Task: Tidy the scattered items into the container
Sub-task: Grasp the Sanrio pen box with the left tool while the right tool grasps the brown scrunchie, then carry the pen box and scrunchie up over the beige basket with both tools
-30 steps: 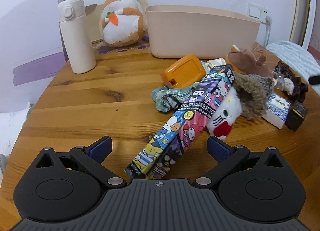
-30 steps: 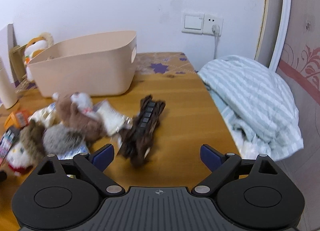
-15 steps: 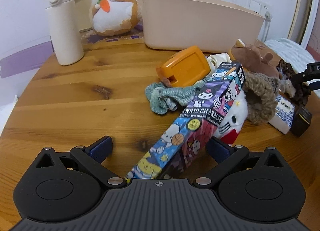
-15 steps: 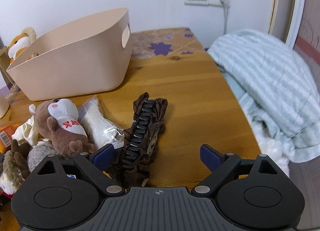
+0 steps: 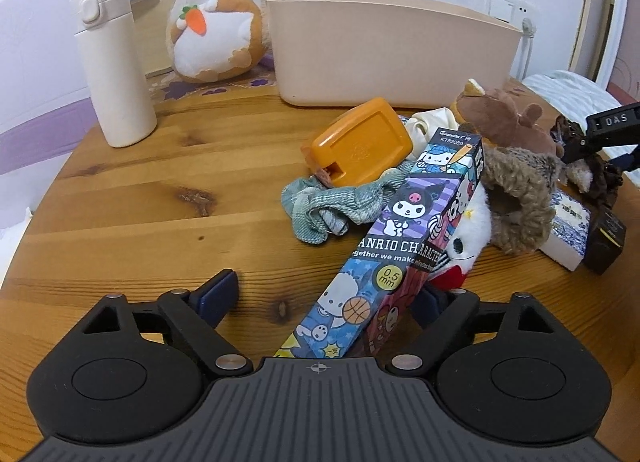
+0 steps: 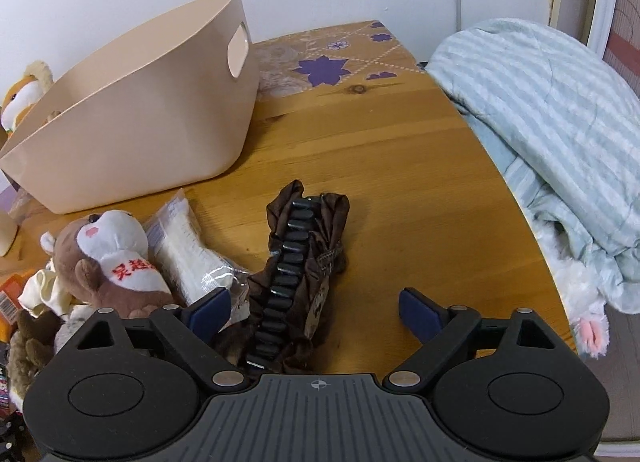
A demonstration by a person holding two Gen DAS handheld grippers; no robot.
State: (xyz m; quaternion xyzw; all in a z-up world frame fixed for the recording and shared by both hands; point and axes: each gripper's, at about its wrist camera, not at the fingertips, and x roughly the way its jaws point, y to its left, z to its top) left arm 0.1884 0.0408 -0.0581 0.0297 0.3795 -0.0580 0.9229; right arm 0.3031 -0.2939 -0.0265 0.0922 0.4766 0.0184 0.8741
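Left hand-held gripper (image 5: 326, 298) closing around pen box (image 5: 404, 238) | right hand-held gripper (image 6: 316, 312) closing around brown scrunchie (image 6: 296, 274)

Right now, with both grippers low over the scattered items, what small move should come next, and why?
Probably let the closing left gripper shut on the cartoon pen box: the box already lies between its jaws, leaning on the pile. The pads do not yet clearly press it on both sides. The beige container behind stands open.
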